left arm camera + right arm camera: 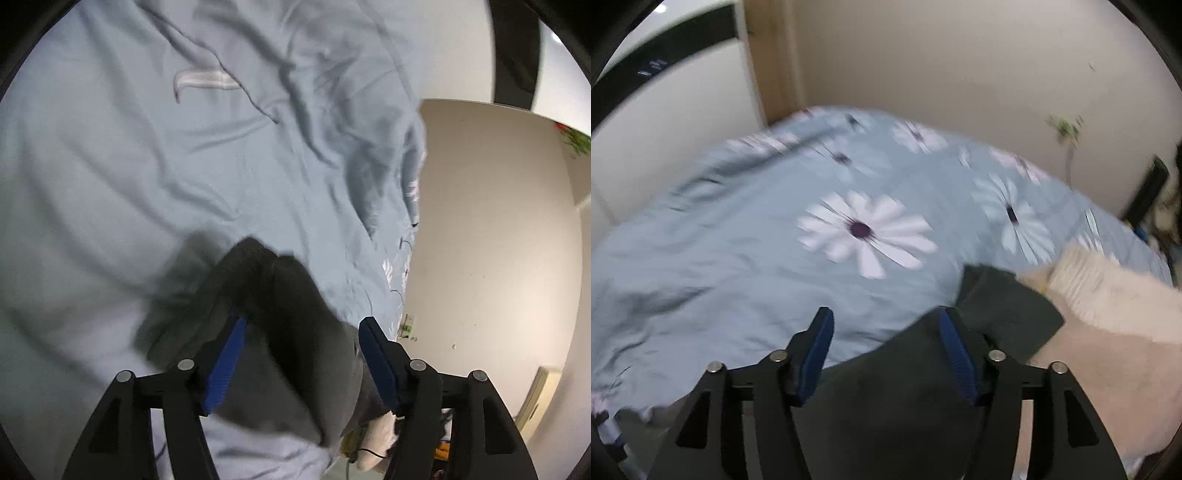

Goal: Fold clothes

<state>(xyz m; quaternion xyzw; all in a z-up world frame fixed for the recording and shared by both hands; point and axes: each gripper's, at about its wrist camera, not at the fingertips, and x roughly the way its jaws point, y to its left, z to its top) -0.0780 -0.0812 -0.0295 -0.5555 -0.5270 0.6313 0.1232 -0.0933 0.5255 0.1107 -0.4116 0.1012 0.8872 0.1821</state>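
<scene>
Blue daisy-print bedspread (738, 236), beige wall (942, 66), wooden post (772, 55) in corner

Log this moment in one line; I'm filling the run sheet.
phase: fold released | left tongs: open | right tongs: open | dark grey cloth garment: lying on pale blue flowered bedcover

Each claw, the left claw (301, 326) and the right claw (882, 317) alike, was a matte black frame of angled linkage arms pinned with round silver screws, carrying two ribbed blue pads (225, 363) on its fingers.
</scene>
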